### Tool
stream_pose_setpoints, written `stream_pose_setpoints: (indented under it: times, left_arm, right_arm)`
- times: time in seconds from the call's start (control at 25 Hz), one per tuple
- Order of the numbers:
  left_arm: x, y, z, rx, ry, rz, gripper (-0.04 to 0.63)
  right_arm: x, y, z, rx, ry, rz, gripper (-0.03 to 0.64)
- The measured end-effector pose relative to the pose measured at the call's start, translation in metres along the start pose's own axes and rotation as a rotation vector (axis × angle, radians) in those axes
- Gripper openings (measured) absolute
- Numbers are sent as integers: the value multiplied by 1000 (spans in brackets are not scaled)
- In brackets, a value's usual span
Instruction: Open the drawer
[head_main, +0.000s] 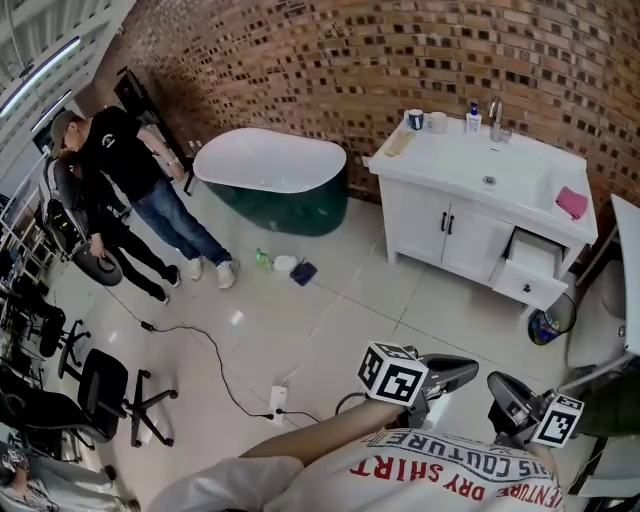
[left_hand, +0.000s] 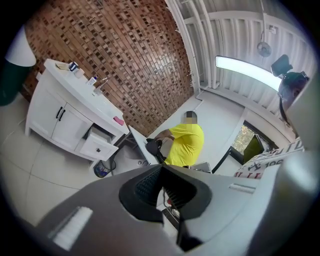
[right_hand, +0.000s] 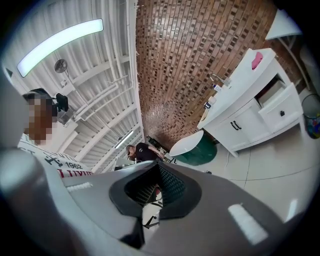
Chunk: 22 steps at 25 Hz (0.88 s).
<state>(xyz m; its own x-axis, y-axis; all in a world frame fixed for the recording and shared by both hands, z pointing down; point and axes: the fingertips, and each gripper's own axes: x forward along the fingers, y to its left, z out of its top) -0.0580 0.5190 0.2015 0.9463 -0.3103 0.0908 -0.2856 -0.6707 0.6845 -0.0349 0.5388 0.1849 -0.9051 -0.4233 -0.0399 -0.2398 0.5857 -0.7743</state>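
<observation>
The white vanity (head_main: 446, 226) has its drawer (head_main: 533, 270) pulled out, well apart from the left hand-held gripper (head_main: 466, 368) and the right hand-held gripper (head_main: 498, 386) low in view.

A dark green bathtub (head_main: 272, 178) with a white inside stood against the brick wall (head_main: 330, 50). Left of the tub stood a person in a black top and jeans (head_main: 130, 160), with a second person in black (head_main: 120, 235) just beyond. A few small items (head_main: 287, 266) lay on the tiles just in front of the tub. Farther out from it, a black cable (head_main: 200, 345) ran to a white power strip (head_main: 277, 400). A black office chair (head_main: 110, 392) stood well apart from the tub.
</observation>
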Motion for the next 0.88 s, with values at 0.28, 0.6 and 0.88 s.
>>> stream_pose_setpoints:
  times: [0.28,0.6,0.88]
  left_arm:
    - [28,1,5,20,12,15,-15]
    - [18,20,21,13,1,28,-15]
    - [-1,19,21,5,2,44,-15]
  right_arm:
    - [-25,-18,9,7,6,-8,5]
    - [-3,-36,14,-16,31,7,5]
    - [14,-25,6,-4,44,22,6]
